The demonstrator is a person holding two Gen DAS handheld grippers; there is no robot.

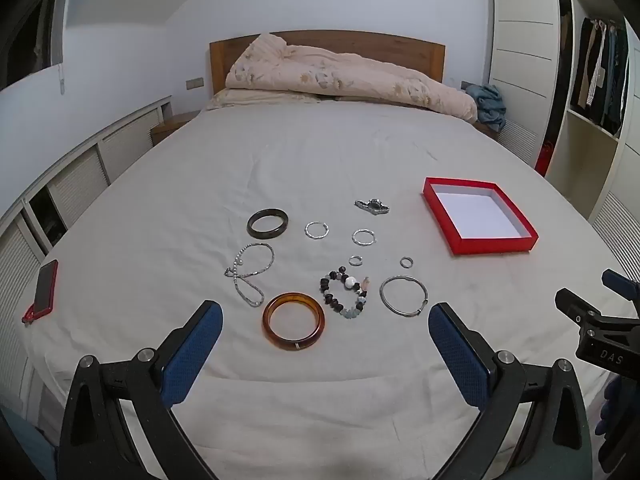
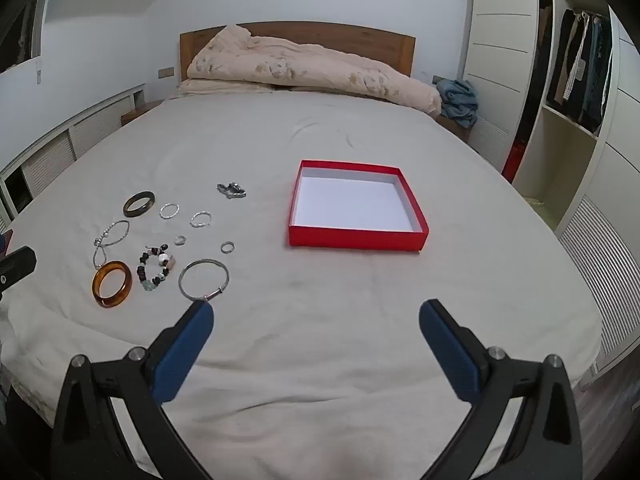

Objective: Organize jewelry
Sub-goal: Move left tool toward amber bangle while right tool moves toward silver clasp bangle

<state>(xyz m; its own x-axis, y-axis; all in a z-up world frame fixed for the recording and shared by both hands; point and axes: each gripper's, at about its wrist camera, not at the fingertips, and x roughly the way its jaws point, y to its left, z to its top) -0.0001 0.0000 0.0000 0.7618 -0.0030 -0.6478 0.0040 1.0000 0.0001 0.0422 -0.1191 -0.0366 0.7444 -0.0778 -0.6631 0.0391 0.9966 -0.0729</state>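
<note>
Two grippers, left gripper (image 1: 324, 320) and right gripper (image 2: 316, 318), hover wide-fingered and empty; nothing sorted yet, so next grab the amber resin bangle (image 1: 293, 321) for the red cardboard tray (image 1: 492, 246) at two o'clock.

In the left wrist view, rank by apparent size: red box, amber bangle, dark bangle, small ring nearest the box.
1. red box
2. amber bangle, though it lies nearer the camera
3. dark bangle
4. small ring

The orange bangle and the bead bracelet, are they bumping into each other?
Apart. In the left wrist view, a strip of bare sheet shows between the orange bangle and the bead bracelet; the right wrist view shows the same gap.
</note>
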